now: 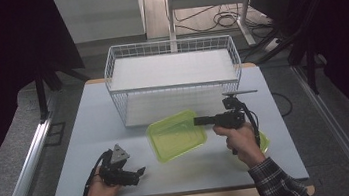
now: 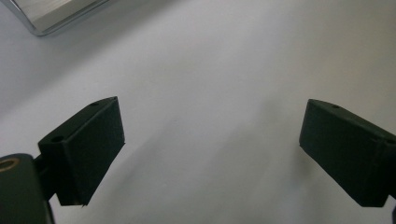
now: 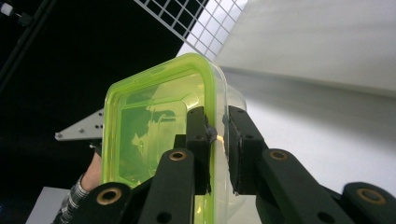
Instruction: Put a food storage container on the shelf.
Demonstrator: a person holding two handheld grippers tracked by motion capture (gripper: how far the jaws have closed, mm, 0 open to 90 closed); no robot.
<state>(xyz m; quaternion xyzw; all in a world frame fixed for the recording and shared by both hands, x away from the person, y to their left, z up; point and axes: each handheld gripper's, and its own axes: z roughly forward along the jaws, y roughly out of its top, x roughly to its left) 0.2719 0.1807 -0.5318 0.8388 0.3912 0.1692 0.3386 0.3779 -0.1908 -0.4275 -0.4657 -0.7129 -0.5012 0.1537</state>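
Our left gripper (image 1: 140, 171) rests low over the table (image 1: 92, 138), jaws spread wide on nothing. Ahead of the right gripper (image 3: 217, 140), the green container (image 1: 176, 135) hangs pinched by its rim. We should keep that squeeze firm and lift it level toward the wire basket (image 1: 122, 59) beyond.

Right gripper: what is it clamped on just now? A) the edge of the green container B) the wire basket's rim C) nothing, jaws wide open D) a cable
A: in the right gripper view, the right gripper has its jaws closed on the edge of the green container, one jaw on each side of the wall.
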